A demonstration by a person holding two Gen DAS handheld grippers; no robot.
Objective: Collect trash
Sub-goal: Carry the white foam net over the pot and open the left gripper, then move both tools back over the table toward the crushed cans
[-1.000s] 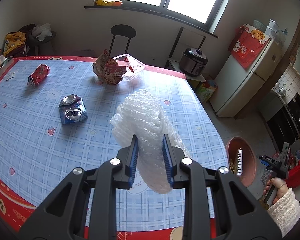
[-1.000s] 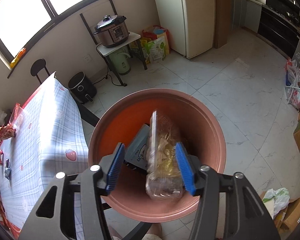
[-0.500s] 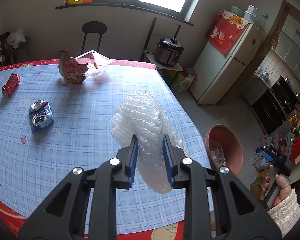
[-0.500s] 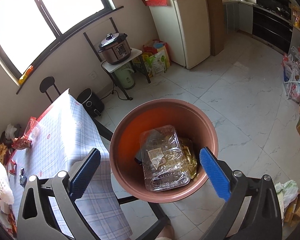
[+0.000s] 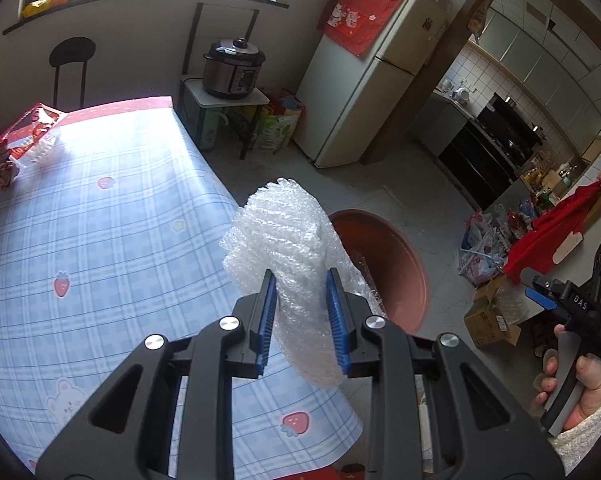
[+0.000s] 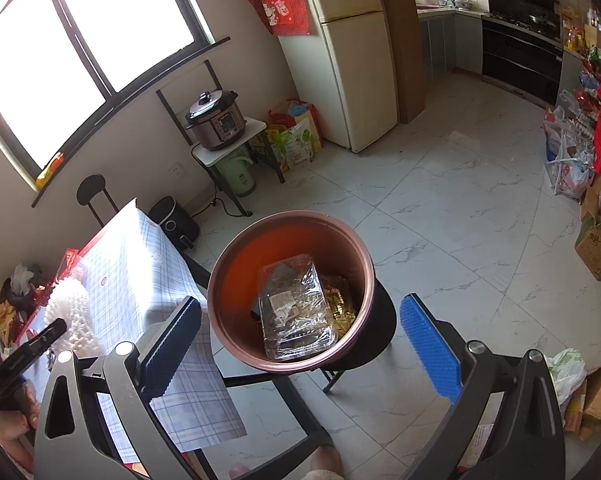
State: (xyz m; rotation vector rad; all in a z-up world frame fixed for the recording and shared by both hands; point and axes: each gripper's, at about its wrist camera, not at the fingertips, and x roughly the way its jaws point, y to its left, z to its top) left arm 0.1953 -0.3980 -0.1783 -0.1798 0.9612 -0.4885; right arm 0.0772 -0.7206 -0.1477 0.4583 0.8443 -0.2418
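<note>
1. R gripper (image 6: 300,344) jaws wide apart after just opening, nothing between; hangs above brown bin (image 6: 236,280).
2. Bin on black stool (image 6: 380,320), clear plastic tray (image 6: 296,308) inside atop gold wrappers.
3. Far left: bubble wrap (image 6: 70,312) over checked table (image 6: 140,264).

Open floor (image 6: 440,208) lies right and far of the bin (image 6: 236,276); the table (image 5: 100,220) edge crowds its left side.

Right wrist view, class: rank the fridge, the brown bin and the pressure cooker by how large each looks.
1. Fridge.
2. Brown bin, nearly as large only because it sits closer to the camera, so this order is unsure.
3. Pressure cooker, clearly smallest.
</note>
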